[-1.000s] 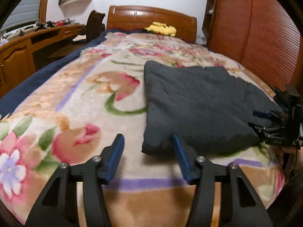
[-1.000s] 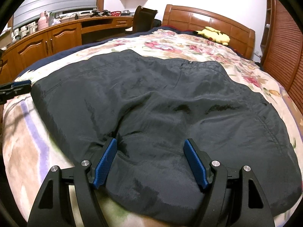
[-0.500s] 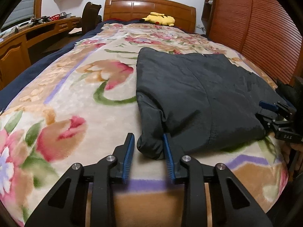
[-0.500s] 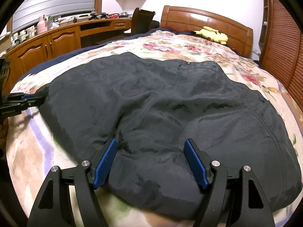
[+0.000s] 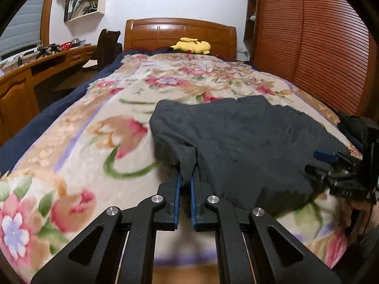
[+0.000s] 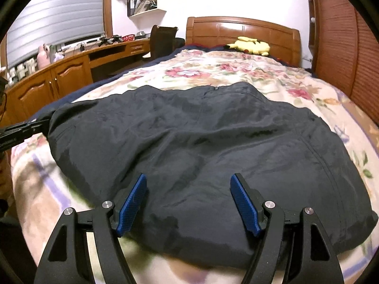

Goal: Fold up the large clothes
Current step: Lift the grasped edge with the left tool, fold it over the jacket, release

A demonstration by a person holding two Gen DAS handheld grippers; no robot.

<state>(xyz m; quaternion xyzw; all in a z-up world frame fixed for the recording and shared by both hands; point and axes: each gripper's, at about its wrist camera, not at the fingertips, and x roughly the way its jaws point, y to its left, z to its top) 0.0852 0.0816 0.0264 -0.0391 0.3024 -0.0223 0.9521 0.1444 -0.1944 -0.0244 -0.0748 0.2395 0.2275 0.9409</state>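
While the left gripper (image 5: 186,181) pinches the dark garment's (image 5: 248,142) near-left corner, the right gripper (image 6: 188,203) stands wide over its near edge.

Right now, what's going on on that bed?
A person with a handheld gripper in each hand is folding a dark garment spread on the floral blanket. The left gripper is shut on the garment's near corner, which bunches up between its pads. The right gripper is open over the garment's near edge, gripping nothing yet. A yellow plush toy lies by the headboard.
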